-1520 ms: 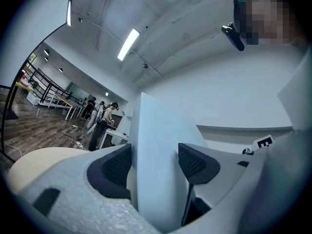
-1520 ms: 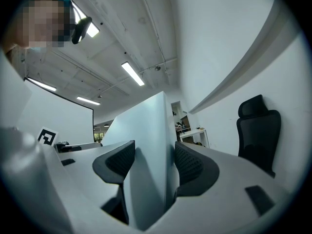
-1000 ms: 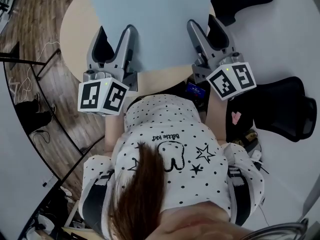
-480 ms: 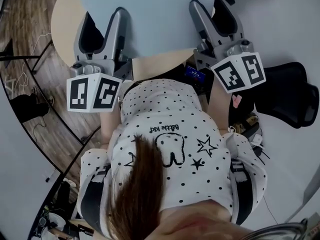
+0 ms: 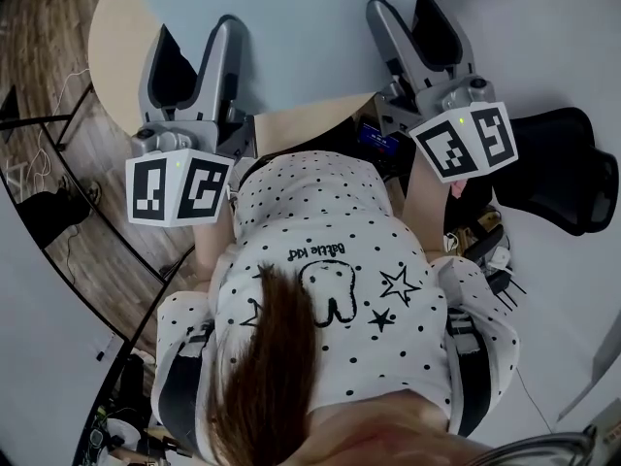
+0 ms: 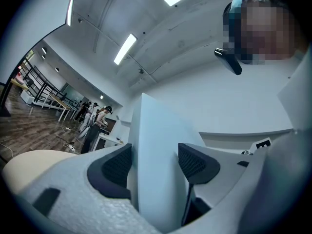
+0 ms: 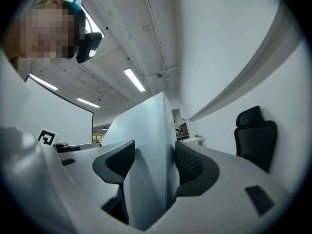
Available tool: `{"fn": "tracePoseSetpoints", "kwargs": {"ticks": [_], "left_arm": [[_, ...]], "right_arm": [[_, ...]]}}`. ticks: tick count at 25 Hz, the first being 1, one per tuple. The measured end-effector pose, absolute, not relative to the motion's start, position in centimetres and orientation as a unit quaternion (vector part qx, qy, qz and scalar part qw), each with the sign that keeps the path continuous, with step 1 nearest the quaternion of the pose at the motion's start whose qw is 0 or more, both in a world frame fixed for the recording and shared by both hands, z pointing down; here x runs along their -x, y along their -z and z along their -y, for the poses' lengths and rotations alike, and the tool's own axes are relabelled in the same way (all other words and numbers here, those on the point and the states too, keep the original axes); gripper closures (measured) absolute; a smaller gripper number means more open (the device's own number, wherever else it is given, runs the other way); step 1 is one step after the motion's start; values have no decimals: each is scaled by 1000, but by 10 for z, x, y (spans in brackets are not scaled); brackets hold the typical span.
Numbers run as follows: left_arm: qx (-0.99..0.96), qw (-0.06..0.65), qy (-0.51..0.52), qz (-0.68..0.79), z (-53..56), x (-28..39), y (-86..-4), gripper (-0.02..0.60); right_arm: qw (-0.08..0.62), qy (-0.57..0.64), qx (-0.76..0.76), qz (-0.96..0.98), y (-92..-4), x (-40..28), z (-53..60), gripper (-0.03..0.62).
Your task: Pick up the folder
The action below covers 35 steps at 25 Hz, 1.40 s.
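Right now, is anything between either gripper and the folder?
Nothing visible is. The left gripper and the right gripper are each clamped on the folder at its near edge, pads against its faces.

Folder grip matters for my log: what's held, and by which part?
The folder, by its near edge: left gripper near the left corner, right gripper near the right.

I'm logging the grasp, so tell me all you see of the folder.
The folder is a thin, plain, pale blue-grey panel, smooth and stiff-looking. The left gripper and right gripper each clamp its near edge, one towards each corner, jaws closed on it. It spreads away from the person above the round beige table. Its far edge is out of view.
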<state>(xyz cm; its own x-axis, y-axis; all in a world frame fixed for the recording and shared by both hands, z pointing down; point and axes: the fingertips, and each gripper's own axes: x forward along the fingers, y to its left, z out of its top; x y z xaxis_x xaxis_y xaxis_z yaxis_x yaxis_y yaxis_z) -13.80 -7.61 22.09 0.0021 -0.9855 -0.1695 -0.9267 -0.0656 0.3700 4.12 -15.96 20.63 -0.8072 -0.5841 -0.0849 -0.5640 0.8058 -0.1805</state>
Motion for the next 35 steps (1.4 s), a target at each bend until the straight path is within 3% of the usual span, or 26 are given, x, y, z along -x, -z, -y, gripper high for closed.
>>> {"fn": "tracePoseSetpoints", "kwargs": {"ticks": [35], "left_arm": [[-703, 80, 189, 681, 73, 137, -223, 285]], "right_arm": [[65, 84, 303, -947, -213, -41, 161, 347]]}}
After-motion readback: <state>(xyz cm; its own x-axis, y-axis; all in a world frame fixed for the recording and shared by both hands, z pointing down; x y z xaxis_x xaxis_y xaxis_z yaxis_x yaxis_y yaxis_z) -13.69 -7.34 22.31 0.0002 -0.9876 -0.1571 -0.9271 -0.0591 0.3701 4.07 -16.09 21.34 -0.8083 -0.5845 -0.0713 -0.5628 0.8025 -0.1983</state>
